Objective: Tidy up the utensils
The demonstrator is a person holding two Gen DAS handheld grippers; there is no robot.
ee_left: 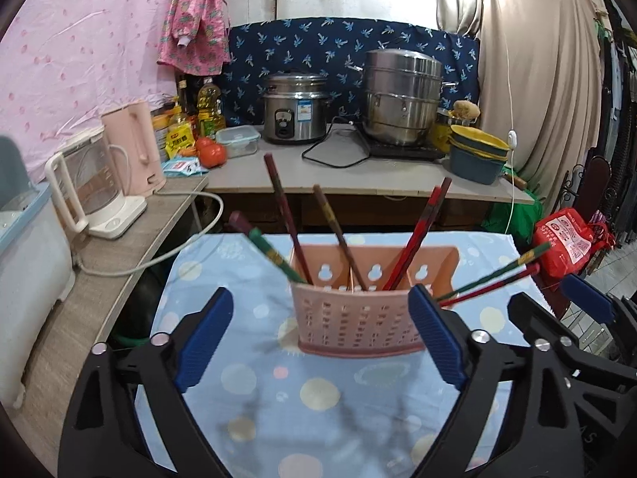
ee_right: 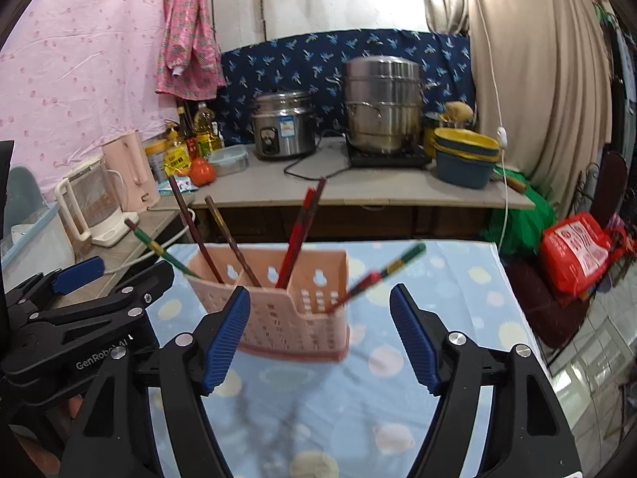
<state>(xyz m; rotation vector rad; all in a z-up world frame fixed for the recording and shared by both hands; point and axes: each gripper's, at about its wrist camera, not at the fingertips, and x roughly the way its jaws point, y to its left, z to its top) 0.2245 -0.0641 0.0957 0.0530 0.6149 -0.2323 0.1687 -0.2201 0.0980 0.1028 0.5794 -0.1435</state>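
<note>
So the left gripper point(ee_left: 320, 334) has its blue pads spread wide, nothing pinched, with the pink utensil holder point(ee_left: 358, 310) sitting between them on the polka-dot tablecloth point(ee_left: 318, 398). Chopsticks point(ee_left: 284, 215) stick out of the holder at all angles. The right gripper point(ee_left: 557, 310) pokes in at the right edge, near two leaning chopsticks.

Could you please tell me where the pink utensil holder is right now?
In both wrist views the pink utensil holder stands upright on the dotted blue tablecloth, just ahead of the open left gripper, with chopsticks sticking out of it.
</note>
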